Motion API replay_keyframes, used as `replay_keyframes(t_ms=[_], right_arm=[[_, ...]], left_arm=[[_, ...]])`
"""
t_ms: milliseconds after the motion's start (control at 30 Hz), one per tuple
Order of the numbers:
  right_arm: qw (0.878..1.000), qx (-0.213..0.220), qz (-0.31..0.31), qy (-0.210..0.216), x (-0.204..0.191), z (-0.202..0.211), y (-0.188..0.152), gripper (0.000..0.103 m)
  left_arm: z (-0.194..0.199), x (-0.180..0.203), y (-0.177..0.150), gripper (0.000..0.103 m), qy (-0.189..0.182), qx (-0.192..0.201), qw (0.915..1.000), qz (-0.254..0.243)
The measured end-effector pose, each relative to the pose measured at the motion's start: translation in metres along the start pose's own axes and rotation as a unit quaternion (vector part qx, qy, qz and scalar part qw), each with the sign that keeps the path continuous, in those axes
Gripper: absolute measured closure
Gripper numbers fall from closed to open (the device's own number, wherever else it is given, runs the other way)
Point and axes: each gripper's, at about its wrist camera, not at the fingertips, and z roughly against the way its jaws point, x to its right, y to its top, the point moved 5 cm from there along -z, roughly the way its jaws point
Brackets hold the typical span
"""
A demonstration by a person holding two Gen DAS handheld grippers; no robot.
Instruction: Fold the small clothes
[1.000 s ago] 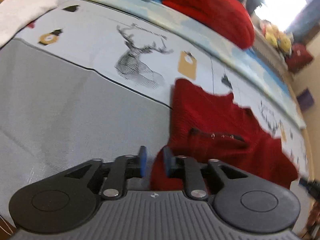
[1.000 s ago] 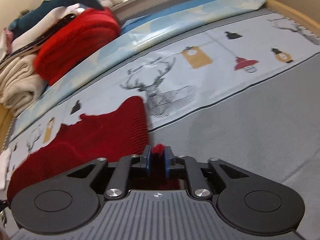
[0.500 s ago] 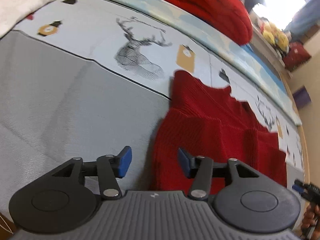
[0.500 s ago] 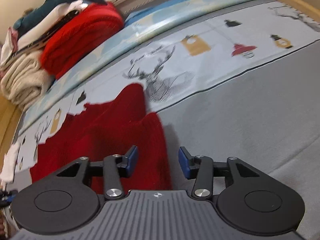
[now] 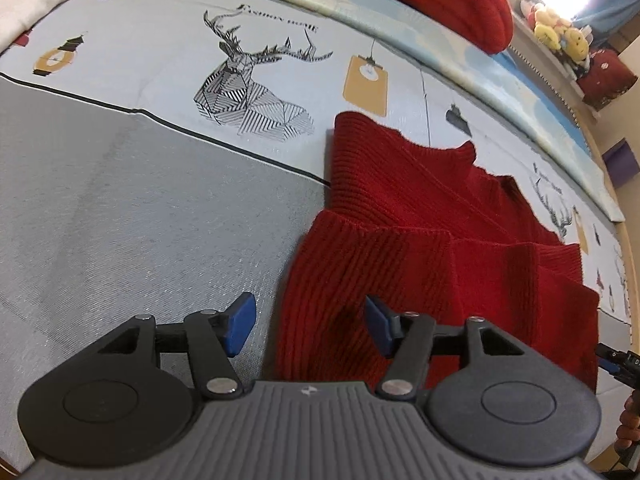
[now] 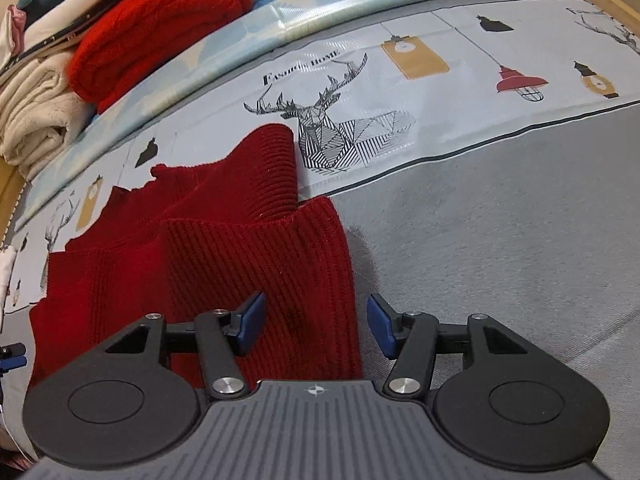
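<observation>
1. Writing: the bed cover [image 6: 500, 208] has "FASHION HOME" printed above a line-drawn deer [image 6: 332, 128]; in the left view the same caption is blurred and only partly readable. Lamp and tag prints run along the pale band.
2. Task item: red sweater [image 5: 420, 216], rib knit, lying flat on the bed. Its near part is folded over the far part, with the fold's edge running across. It straddles the grey zone and the printed band.
3. Left tongs [image 5: 306, 324]: jaws have just been opening and now stand apart; the sweater's left edge lies under the gap, no pad pressing it. Holding nothing.
4. Right tongs [image 6: 316, 324]: same, jaws just opened and standing apart over the sweater's right edge; nothing gripped.
5. Left view only: a white garment [image 5: 28, 4] far left, yellow plush toys [image 5: 560, 32] far right, and the other tongs' tip at the right edge.
6. Right view only: a stack of folded clothes [image 6: 100, 40] far left, red knit on cream.
</observation>
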Motion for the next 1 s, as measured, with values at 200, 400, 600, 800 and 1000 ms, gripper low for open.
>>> replay_keyframes(t_ms=[200, 400, 600, 800, 1000], right_arm=[[1.0, -0.013, 0.007, -0.01, -0.001, -0.006, -0.002, 0.046], [1.0, -0.013, 0.019, -0.012, -0.002, -0.006, -0.005, 0.082], [0.997, 0.063, 0.033, 0.01, -0.012, 0.021, 0.007, 0.092], [0.976, 0.209, 0.03, 0.053, -0.022, 0.07, 0.03, 0.093], [0.952, 0.292, 0.085, 0.029, -0.04, 0.084, 0.044, 0.093]], left_arm=[[-0.021, 0.009, 0.003, 0.031, -0.001, -0.022, 0.9995, -0.022], [-0.024, 0.014, 0.005, 0.081, -0.022, -0.02, 0.999, -0.034], [0.007, 0.015, 0.01, 0.095, -0.013, 0.036, 0.9975, -0.059], [0.044, 0.016, 0.023, 0.096, -0.015, 0.133, 0.9893, -0.057], [0.067, 0.026, 0.045, 0.096, 0.01, 0.231, 0.971, -0.06]])
